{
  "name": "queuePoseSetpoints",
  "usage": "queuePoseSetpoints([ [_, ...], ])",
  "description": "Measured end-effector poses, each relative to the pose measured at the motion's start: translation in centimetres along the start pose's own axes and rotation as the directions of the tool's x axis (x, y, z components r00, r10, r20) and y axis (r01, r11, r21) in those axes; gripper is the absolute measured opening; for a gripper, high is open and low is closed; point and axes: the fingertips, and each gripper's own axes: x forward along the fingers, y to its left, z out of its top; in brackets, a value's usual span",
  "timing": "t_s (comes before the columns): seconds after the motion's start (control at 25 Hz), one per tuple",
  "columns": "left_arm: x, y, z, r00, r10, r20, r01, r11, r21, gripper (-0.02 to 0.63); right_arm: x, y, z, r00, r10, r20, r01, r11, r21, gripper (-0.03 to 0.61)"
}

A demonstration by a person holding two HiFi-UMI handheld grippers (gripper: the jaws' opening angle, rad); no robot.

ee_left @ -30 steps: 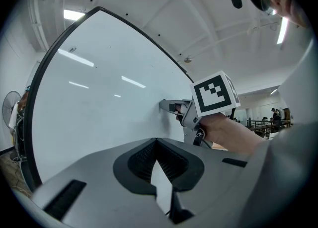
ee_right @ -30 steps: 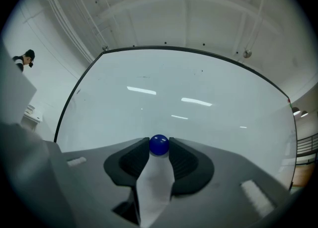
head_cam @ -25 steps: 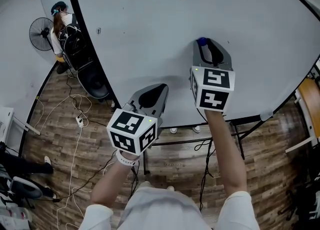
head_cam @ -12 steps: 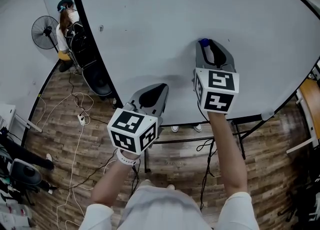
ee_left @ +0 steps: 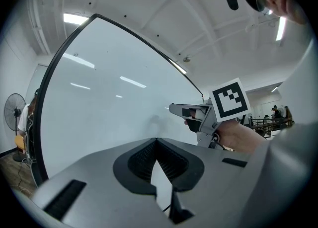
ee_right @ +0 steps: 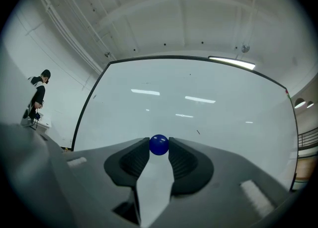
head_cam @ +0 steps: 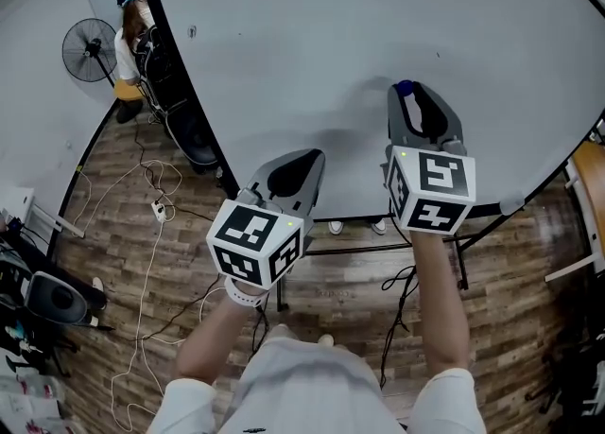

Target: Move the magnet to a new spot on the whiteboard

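Note:
A small blue ball-shaped magnet (ee_right: 159, 145) sits between the tips of my right gripper (ee_right: 159, 147), which is shut on it, right at the whiteboard (ee_right: 198, 108). In the head view the magnet (head_cam: 405, 88) shows at the tip of the right gripper (head_cam: 416, 94), against the lower part of the whiteboard (head_cam: 331, 35). My left gripper (head_cam: 304, 162) hovers lower left of it near the board's bottom edge. Its jaws are shut with nothing between them (ee_left: 156, 141). The left gripper view shows the right gripper (ee_left: 180, 109) from the side, in front of the whiteboard (ee_left: 99, 98).
A person (head_cam: 132, 26) stands by a floor fan (head_cam: 90, 49) at the far left, beyond the board's black edge. Cables (head_cam: 151, 224) trail over the wooden floor. The board's stand legs (head_cam: 463, 262) are below my hands. A wooden chair (head_cam: 591, 177) sits at the right edge.
My right gripper has carried the magnet to the right and slightly lower along the board. The left gripper has stayed about where it was.

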Motion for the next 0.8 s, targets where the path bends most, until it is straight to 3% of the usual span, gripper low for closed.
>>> queuePoseSetpoints([
  [0.4, -1.0, -0.7, -2.6, 1.0, 0.005, 0.004, -0.004, 1.0, -0.021, 0.006, -4.8, 1.0, -2.5, 1.0, 0.026, 0.012, -0.026, 1.0, 0.012, 0.13],
  [0.8, -1.2, -1.1, -3.0, 1.0, -0.016, 0.002, 0.017, 1.0, -0.026, 0.006, -6.6, 1.2, -5.2, 0.999, 0.026, -0.03, -0.025, 0.999, 0.04, 0.13],
])
